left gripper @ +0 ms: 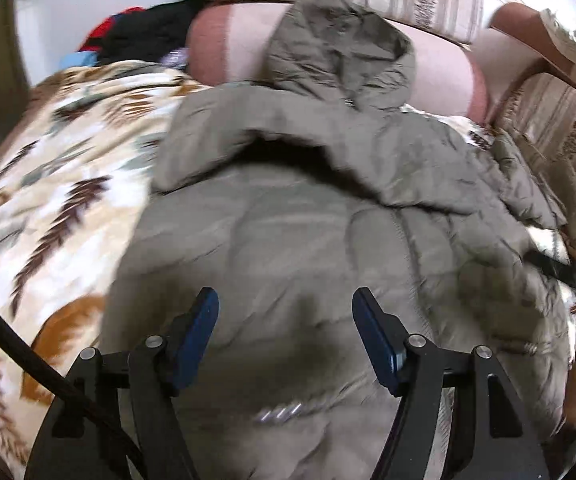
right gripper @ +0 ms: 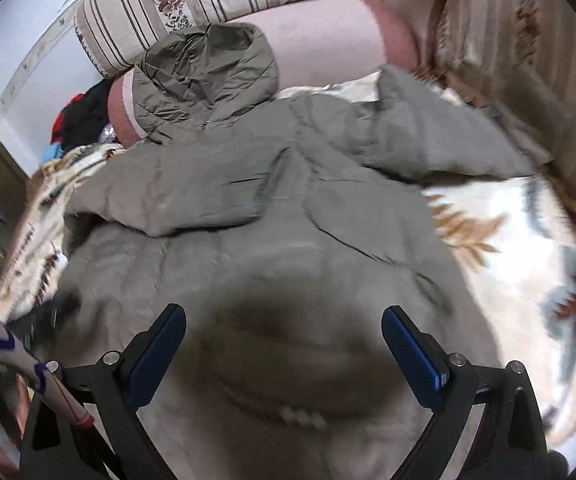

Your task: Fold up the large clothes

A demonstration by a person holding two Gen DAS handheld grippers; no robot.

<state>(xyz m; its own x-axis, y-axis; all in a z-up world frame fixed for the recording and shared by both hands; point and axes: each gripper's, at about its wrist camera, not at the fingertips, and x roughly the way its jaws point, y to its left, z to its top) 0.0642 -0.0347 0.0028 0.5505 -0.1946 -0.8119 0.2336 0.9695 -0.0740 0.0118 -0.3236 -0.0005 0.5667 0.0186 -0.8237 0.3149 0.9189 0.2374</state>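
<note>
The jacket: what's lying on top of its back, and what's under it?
One sleeve is folded across the back of the jacket; the other sleeve lies out to the side. Under it, the patterned blanket shows around the edges. The jacket's underside is hidden.

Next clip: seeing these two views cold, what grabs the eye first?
The big grey-green hooded puffer jacket fills the middle of both views, spread on a feather-patterned blanket with its hood resting against a pink bolster. One sleeve is folded across the body; the other sleeve reaches toward the striped sofa arm. Both the left gripper and right gripper hang open above it, holding nothing.
</note>
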